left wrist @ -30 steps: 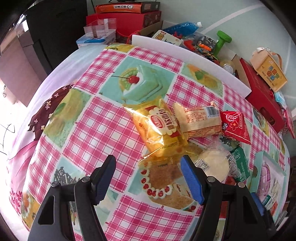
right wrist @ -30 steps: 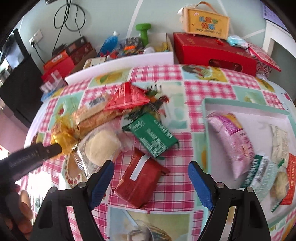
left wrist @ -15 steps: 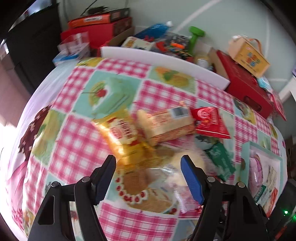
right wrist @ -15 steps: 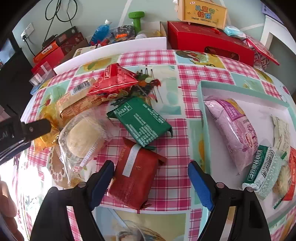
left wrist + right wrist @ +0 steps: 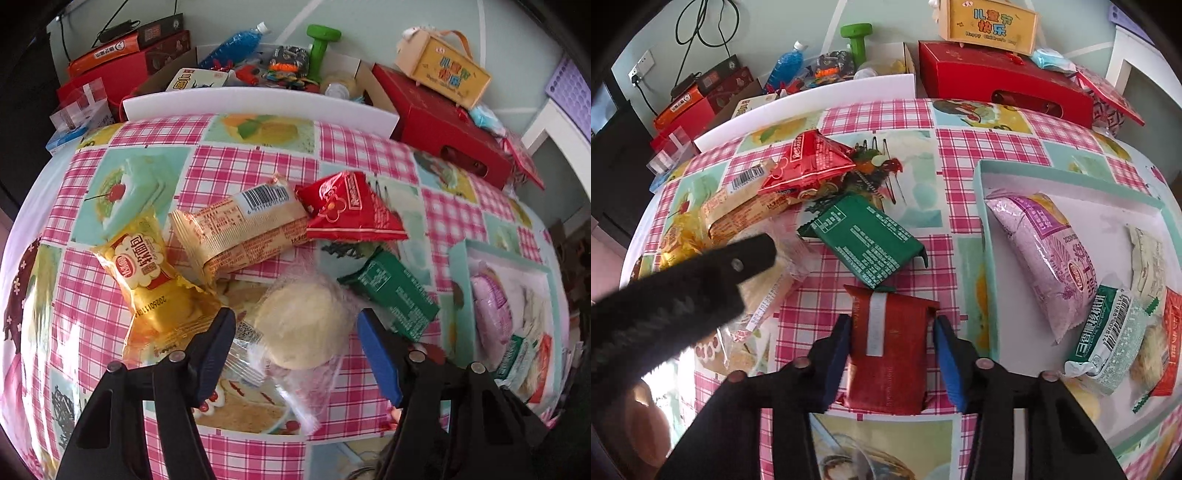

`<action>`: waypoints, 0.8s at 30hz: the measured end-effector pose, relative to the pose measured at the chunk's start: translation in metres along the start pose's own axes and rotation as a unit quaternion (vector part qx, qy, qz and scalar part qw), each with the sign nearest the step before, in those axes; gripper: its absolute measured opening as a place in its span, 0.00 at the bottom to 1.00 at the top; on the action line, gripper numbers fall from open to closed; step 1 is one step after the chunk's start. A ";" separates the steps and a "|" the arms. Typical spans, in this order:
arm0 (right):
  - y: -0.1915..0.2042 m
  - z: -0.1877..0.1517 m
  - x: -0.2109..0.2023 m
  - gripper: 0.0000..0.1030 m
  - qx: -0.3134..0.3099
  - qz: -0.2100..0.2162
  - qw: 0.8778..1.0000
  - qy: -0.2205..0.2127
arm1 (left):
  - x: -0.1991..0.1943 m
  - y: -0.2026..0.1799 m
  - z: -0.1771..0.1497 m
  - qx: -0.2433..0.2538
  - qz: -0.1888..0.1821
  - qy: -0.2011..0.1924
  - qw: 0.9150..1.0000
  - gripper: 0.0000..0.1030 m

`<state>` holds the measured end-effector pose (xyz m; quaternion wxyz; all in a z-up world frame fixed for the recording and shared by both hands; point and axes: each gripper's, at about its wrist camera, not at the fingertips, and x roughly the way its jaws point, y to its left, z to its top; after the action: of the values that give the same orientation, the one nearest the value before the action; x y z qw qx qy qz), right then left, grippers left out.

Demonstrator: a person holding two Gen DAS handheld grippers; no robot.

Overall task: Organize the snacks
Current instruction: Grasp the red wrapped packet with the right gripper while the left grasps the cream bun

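My left gripper [image 5: 295, 325] is open over a round pale bun in clear wrap [image 5: 303, 328], its fingers on either side of it. Behind it lie a yellow bread packet [image 5: 147, 269], a beige cake bar [image 5: 240, 229], a red triangular packet [image 5: 351, 210] and a green packet [image 5: 391, 291]. My right gripper [image 5: 892, 325] has closed to the sides of a dark red packet [image 5: 886, 350] on the table. The green packet [image 5: 864, 240] lies just beyond it. The left gripper's arm [image 5: 676, 280] crosses the right wrist view.
A mint tray [image 5: 982, 236] at the right holds a purple bag [image 5: 1045, 251] and several small packets. A white board [image 5: 258, 99], red boxes [image 5: 450, 125] and a yellow gift box [image 5: 443, 70] line the far edge of the checked tablecloth.
My left gripper moved right and down over the wrapped bun. My right gripper moved down onto the dark red packet and its jaws narrowed to grip it.
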<state>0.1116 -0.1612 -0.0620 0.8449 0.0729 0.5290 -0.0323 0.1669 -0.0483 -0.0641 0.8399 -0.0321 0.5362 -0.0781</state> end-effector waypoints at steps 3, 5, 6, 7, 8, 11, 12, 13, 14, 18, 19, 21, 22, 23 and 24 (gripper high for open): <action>0.000 0.000 0.001 0.43 0.001 -0.002 1.000 0.002 | 0.004 0.000 -0.002 0.001 -0.002 0.005 1.000 0.62; 0.001 -0.001 0.001 0.42 -0.002 -0.004 1.000 0.003 | 0.006 -0.002 -0.004 0.005 -0.002 0.006 1.000 0.61; 0.002 -0.001 0.001 0.42 -0.004 -0.006 1.000 0.003 | 0.007 -0.003 -0.004 0.007 -0.002 0.007 1.000 0.61; 0.002 -0.001 0.002 0.42 -0.004 -0.007 1.000 0.005 | 0.009 -0.004 -0.005 0.007 -0.005 0.009 1.000 0.61; 0.002 -0.002 0.004 0.42 -0.005 -0.008 1.000 0.008 | 0.011 -0.004 -0.005 0.005 -0.008 0.011 1.000 0.61; 0.002 -0.003 0.007 0.41 -0.007 -0.009 1.000 0.014 | 0.017 -0.005 -0.007 -0.001 -0.021 0.021 1.000 0.60; 0.002 -0.003 0.007 0.41 -0.007 -0.009 1.000 0.014 | 0.020 -0.005 -0.008 -0.002 -0.025 0.024 0.999 0.58; 0.002 -0.003 0.007 0.41 -0.008 -0.010 1.000 0.013 | 0.021 -0.005 -0.008 -0.003 -0.027 0.026 0.999 0.56; 0.002 -0.004 0.006 0.41 -0.009 -0.010 1.000 0.013 | 0.022 -0.006 -0.008 -0.001 -0.024 0.024 0.999 0.56; 0.004 -0.004 0.006 0.41 -0.011 -0.012 1.000 0.013 | 0.021 -0.006 -0.009 -0.004 -0.024 0.023 0.999 0.54; 0.004 -0.004 0.006 0.41 -0.010 -0.011 1.000 0.013 | 0.020 -0.006 -0.009 -0.006 -0.024 0.023 0.999 0.54; 0.004 -0.004 0.006 0.41 -0.011 -0.011 1.000 0.014 | 0.019 -0.006 -0.008 -0.008 -0.020 0.022 1.000 0.53; 0.004 -0.003 0.005 0.41 -0.010 -0.010 1.000 0.014 | 0.018 -0.007 -0.008 -0.009 -0.018 0.022 1.000 0.52; 0.003 -0.003 0.005 0.41 -0.010 -0.009 1.000 0.013 | 0.016 -0.007 -0.007 -0.010 -0.018 0.021 1.000 0.52; 0.003 -0.003 0.004 0.41 -0.010 -0.008 1.000 0.013 | 0.014 -0.006 -0.006 -0.012 -0.021 0.021 0.999 0.52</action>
<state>0.1115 -0.1575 -0.0663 0.8381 0.0606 0.5411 -0.0323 0.1667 -0.0565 -0.0780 0.8261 -0.0515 0.5539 -0.0903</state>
